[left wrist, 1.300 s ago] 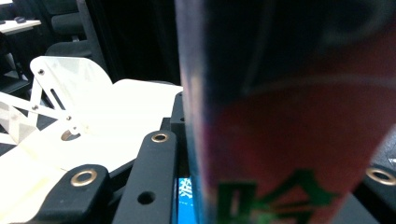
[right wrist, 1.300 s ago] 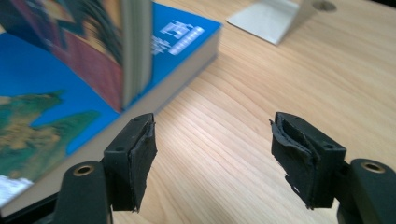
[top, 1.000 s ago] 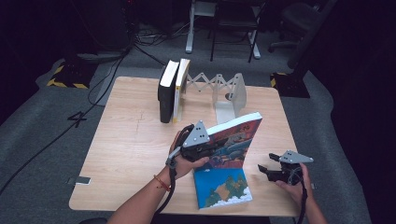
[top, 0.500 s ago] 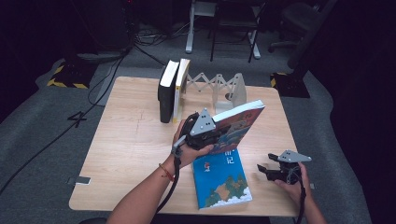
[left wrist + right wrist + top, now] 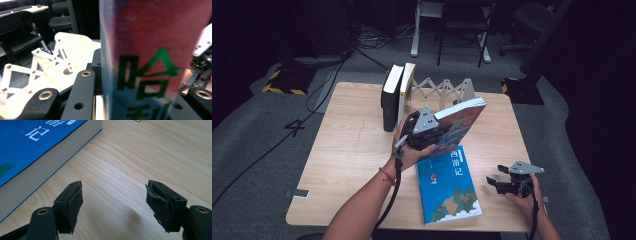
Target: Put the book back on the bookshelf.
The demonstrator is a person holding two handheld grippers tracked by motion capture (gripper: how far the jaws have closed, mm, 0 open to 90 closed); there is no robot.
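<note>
Above wooden table [image 5: 347, 150], left hand-held gripper [image 5: 424, 131] raised, pinching tilted book [image 5: 460, 120]; right hand-held gripper [image 5: 503, 182] low, spread, empty

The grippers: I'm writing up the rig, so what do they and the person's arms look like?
Both the left gripper and right gripper are black, each topped by a grey three-cornered plate and trailing a black cable. Jaw pads are black. Forearms are bare; a red bracelet circles the left wrist.
</note>
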